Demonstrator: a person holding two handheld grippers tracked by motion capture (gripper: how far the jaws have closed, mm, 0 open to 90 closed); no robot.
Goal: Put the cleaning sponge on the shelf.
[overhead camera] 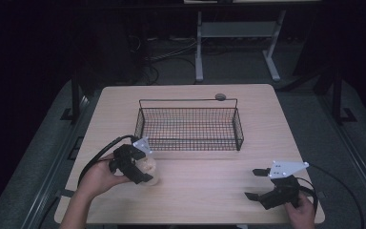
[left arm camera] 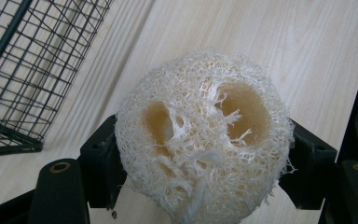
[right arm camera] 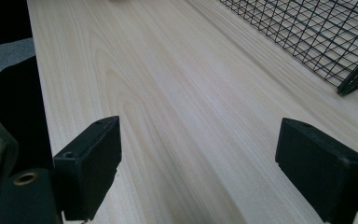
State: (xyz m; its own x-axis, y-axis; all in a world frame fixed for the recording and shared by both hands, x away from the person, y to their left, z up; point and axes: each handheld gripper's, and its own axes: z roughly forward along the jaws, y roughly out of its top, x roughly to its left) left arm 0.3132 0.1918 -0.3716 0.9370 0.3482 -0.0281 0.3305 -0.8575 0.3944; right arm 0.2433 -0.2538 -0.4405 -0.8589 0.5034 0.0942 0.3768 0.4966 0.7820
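A pale, fibrous loofah sponge (left arm camera: 203,140) with two hollow channels sits between the black jaws of my left gripper (left arm camera: 205,163), which is shut on it. In the high view that left gripper (overhead camera: 145,172) holds the loofah sponge (overhead camera: 148,168) low over the table, just in front of the left corner of a black wire basket (overhead camera: 190,125). My right gripper (overhead camera: 253,183) rests near the table's front right, open, with bare wood between its jaws (right arm camera: 200,158).
The wire basket (left arm camera: 18,70) has nothing in it and stands in the middle of the light wooden table (overhead camera: 205,191). A small round grey object (overhead camera: 220,97) lies behind the basket. Dark floor, cables and a desk frame lie beyond the table.
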